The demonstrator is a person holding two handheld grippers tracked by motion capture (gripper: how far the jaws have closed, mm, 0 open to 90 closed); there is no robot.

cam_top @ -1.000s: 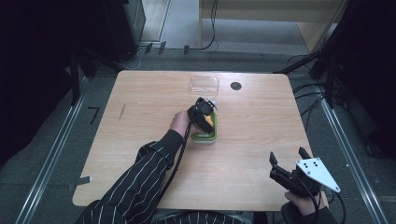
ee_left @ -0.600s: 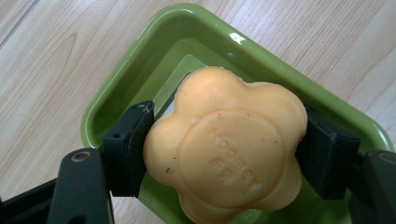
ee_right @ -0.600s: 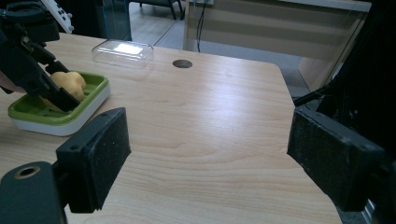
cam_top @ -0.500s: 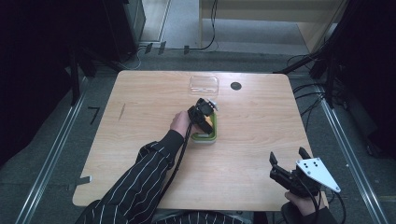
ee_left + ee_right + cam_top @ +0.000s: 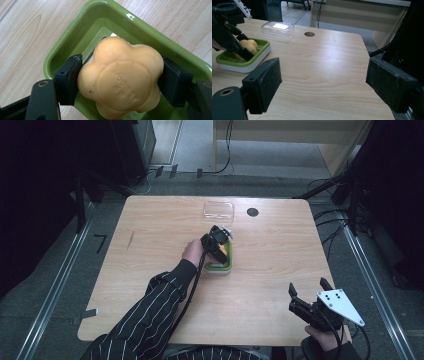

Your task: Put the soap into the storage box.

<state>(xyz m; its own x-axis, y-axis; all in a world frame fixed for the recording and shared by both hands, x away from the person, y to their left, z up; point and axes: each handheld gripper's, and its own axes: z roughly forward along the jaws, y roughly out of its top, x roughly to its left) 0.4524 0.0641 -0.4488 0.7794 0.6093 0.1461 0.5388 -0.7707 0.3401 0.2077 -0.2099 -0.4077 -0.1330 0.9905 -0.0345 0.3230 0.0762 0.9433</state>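
Nothing has shifted over the last second: your hands and the soap sit where they were, so the job is paused mid-grip, and I judge the lift or the release has yet to come.

The wooden surface (image 5: 150, 270) carries a green soap dish (image 5: 227, 262) near its middle, with a clear plastic lid (image 5: 218, 210) lying apart toward the far edge. Your left tool (image 5: 120, 77) is closed on the orange flower-shaped soap (image 5: 120, 80), pads pressing both sides, the bar just over the dish. Your right tool (image 5: 307, 292) waits at the near right corner, jaws wide and holding nothing.
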